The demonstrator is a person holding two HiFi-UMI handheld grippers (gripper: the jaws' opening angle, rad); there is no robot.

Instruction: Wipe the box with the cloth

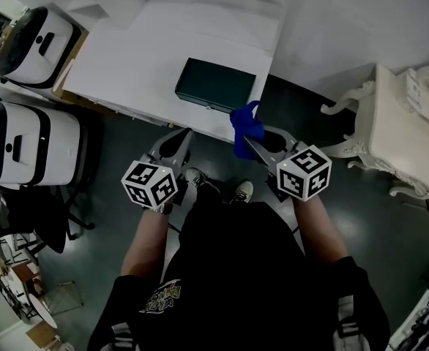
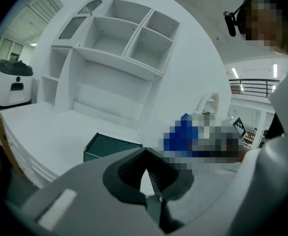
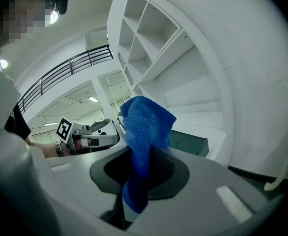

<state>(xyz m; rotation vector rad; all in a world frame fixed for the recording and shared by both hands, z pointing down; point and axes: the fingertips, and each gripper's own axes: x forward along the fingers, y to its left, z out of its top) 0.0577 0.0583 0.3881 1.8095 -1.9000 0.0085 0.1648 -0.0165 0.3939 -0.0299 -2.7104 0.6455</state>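
Observation:
A dark green box (image 1: 215, 84) lies near the front edge of the white desk (image 1: 134, 57); it also shows in the left gripper view (image 2: 107, 146) and the right gripper view (image 3: 190, 141). My right gripper (image 1: 252, 139) is shut on a blue cloth (image 1: 246, 127), held just off the desk's front right corner; the cloth (image 3: 143, 136) stands up between the jaws. My left gripper (image 1: 183, 142) is shut with nothing in it (image 2: 145, 173), below the desk edge, short of the box.
Two white machines (image 1: 35, 42) (image 1: 31, 141) stand at the left. An ornate white table (image 1: 405, 123) is at the right. White shelving (image 2: 119, 38) rises behind the desk. The person's shoes (image 1: 218, 185) are on the dark floor.

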